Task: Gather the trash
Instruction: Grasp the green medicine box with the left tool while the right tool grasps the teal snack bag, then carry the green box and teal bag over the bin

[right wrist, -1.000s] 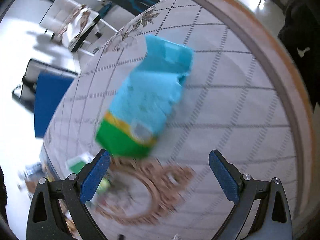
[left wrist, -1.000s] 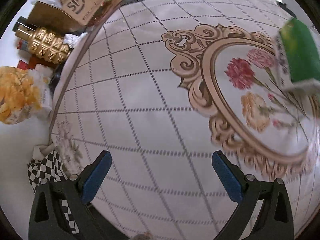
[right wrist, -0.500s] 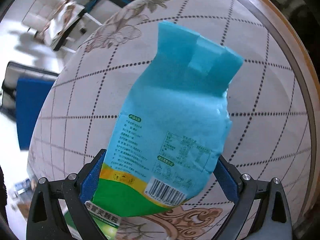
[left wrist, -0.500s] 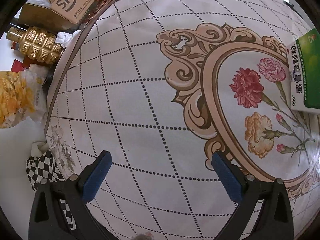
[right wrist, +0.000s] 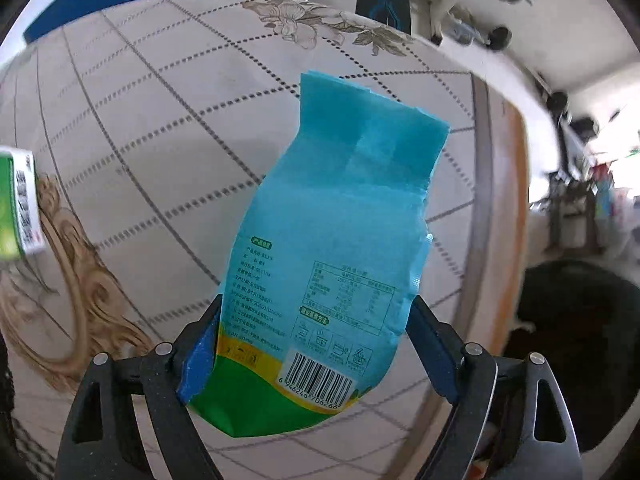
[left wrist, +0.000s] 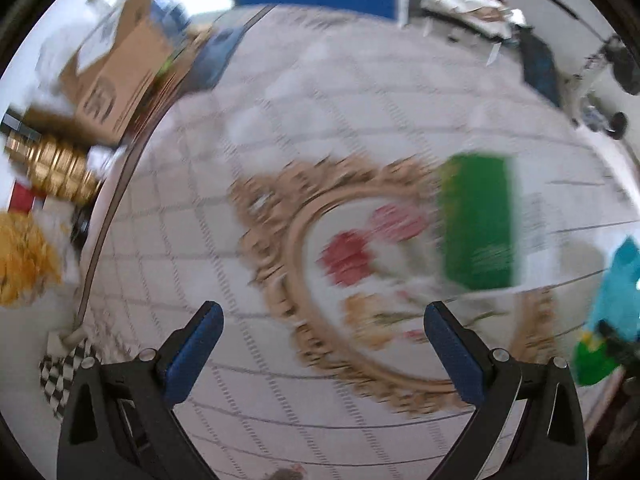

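Trash here is a blue and green packet (right wrist: pixel 332 248) lying on the round tabletop (right wrist: pixel 160 128), printed back and barcode facing up, green end nearest the camera. The right hand-held gripper (right wrist: pixel 314 344) points steeply down over it, and its jaws have just been closing: the packet's lower part sits between the blue pads (right wrist: pixel 198 354), the left pad touching its edge and the right pad at or just beside the other edge, so a firm pinch cannot be confirmed. A green and white box (right wrist: pixel 18 204) lies at the left edge of this view, on the ornate gold medallion.

In the blurred left view, the left hand-held gripper (left wrist: pixel 320 344) is spread wide with nothing between its pads, above the medallion's flowers. The box (left wrist: pixel 478 226) lies beyond its right finger, and the packet (left wrist: pixel 612 312) shows at the far right. Off the tabletop's left side are a carton (left wrist: pixel 116 84) and a gold bottle (left wrist: pixel 52 168).
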`<action>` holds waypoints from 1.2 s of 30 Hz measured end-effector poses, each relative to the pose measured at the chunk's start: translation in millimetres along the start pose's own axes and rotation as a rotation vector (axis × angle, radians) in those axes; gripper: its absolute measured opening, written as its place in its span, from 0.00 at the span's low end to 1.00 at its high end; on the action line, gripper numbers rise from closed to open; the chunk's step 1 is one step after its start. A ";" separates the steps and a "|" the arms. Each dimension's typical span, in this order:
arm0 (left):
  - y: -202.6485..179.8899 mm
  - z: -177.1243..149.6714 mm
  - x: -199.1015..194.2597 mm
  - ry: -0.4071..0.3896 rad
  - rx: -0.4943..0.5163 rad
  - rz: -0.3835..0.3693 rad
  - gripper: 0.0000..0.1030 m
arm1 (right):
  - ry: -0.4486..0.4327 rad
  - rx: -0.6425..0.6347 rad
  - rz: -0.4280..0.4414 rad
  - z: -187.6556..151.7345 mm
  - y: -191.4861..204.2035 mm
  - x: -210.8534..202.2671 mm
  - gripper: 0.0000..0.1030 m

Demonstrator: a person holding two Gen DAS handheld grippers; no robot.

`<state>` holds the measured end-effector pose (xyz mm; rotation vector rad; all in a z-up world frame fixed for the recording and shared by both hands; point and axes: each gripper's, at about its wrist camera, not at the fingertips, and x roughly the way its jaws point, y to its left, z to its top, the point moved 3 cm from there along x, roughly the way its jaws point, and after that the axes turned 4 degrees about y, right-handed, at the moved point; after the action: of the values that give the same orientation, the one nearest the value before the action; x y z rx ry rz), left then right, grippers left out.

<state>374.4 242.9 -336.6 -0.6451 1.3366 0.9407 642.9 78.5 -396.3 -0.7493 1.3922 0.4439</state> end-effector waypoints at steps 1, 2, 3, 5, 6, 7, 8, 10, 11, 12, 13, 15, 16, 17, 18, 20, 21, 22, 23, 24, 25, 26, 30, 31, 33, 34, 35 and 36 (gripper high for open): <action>-11.1 3.8 -4.7 -0.008 0.017 -0.017 1.00 | 0.003 0.006 0.010 0.2 0.6 0.7 0.85; -21.0 8.0 -7.4 -0.012 0.032 -0.030 1.00 | 0.005 0.020 0.022 -1.3 -1.9 1.8 0.85; -31.7 12.6 -9.2 -0.013 0.050 -0.043 1.00 | 0.006 0.032 0.029 -3.2 -6.6 4.2 0.85; -52.0 21.0 -10.5 -0.013 0.085 -0.053 1.00 | 0.008 0.057 0.040 -1.0 -8.6 6.4 0.85; -63.0 26.5 -9.5 -0.014 0.105 -0.050 1.00 | 0.011 0.071 0.047 -1.5 -18.0 9.2 0.85; -70.2 29.6 -8.3 -0.011 0.116 -0.049 1.00 | 0.014 0.089 0.053 0.1 -19.1 11.1 0.85; -78.9 34.9 -4.8 -0.004 0.127 -0.045 1.00 | 0.017 0.102 0.059 -1.2 -26.7 11.5 0.85; -86.3 40.9 2.6 0.012 0.140 -0.041 1.00 | 0.027 0.132 0.073 1.3 -28.6 16.1 0.85; -91.2 44.5 5.5 0.017 0.145 -0.038 1.00 | 0.029 0.144 0.078 2.9 -32.2 18.3 0.85; -95.0 47.5 9.5 0.027 0.153 -0.029 1.00 | 0.031 0.155 0.084 3.9 -34.4 19.9 0.85; -97.0 49.6 12.9 0.033 0.157 -0.024 1.00 | 0.033 0.163 0.087 5.4 -35.1 22.2 0.85; -102.0 53.3 21.8 0.049 0.164 -0.014 1.00 | 0.038 0.180 0.095 8.8 -37.6 26.8 0.85; -103.0 54.7 25.1 0.057 0.164 -0.012 0.99 | 0.040 0.187 0.098 12.5 -39.4 28.2 0.85; -103.6 55.6 28.0 0.065 0.162 -0.014 0.99 | 0.043 0.195 0.105 18.9 -42.4 31.9 0.85; -103.6 57.4 31.4 0.074 0.159 -0.019 0.99 | 0.045 0.201 0.112 20.4 -45.0 34.1 0.86; -104.7 59.7 35.9 0.083 0.158 -0.022 0.99 | 0.049 0.211 0.122 24.8 -56.1 42.0 0.86; -106.0 60.9 37.5 0.083 0.159 -0.025 0.99 | 0.051 0.214 0.125 25.4 -59.2 44.4 0.86; -106.2 61.9 39.2 0.084 0.159 -0.027 0.99 | 0.052 0.216 0.129 25.7 -62.2 47.7 0.86; -106.0 62.3 40.3 0.084 0.159 -0.031 0.99 | 0.053 0.219 0.132 25.9 -65.9 49.4 0.86; -107.0 63.0 40.6 0.080 0.157 -0.035 0.98 | 0.053 0.221 0.135 29.6 -67.2 50.6 0.86; -107.3 62.7 39.3 0.074 0.156 -0.034 0.92 | 0.053 0.223 0.137 31.3 -70.0 52.5 0.87; -107.2 63.6 38.3 0.064 0.156 -0.033 0.81 | 0.052 0.225 0.139 33.5 -68.6 54.4 0.87; -107.4 62.2 32.7 0.035 0.160 -0.056 0.74 | 0.042 0.227 0.144 36.9 -76.4 58.7 0.87; -107.1 62.3 31.4 0.026 0.163 -0.058 0.73 | 0.037 0.225 0.143 36.3 -78.0 59.5 0.87; -107.7 59.7 26.5 -0.001 0.176 -0.058 0.73 | 0.017 0.222 0.135 27.7 -77.2 54.3 0.83; -107.9 57.8 24.3 -0.009 0.183 -0.058 0.73 | 0.007 0.223 0.130 25.2 -76.7 51.3 0.79; -108.3 55.1 21.4 -0.018 0.190 -0.056 0.73 | -0.002 0.223 0.129 23.3 -78.5 49.9 0.77; -108.5 51.9 18.3 -0.029 0.198 -0.052 0.73 | -0.006 0.221 0.131 20.7 -78.8 48.8 0.74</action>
<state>493.6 236.0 -359.8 -0.5094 1.3606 0.7623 719.0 30.9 -427.4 -0.4790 1.4629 0.3861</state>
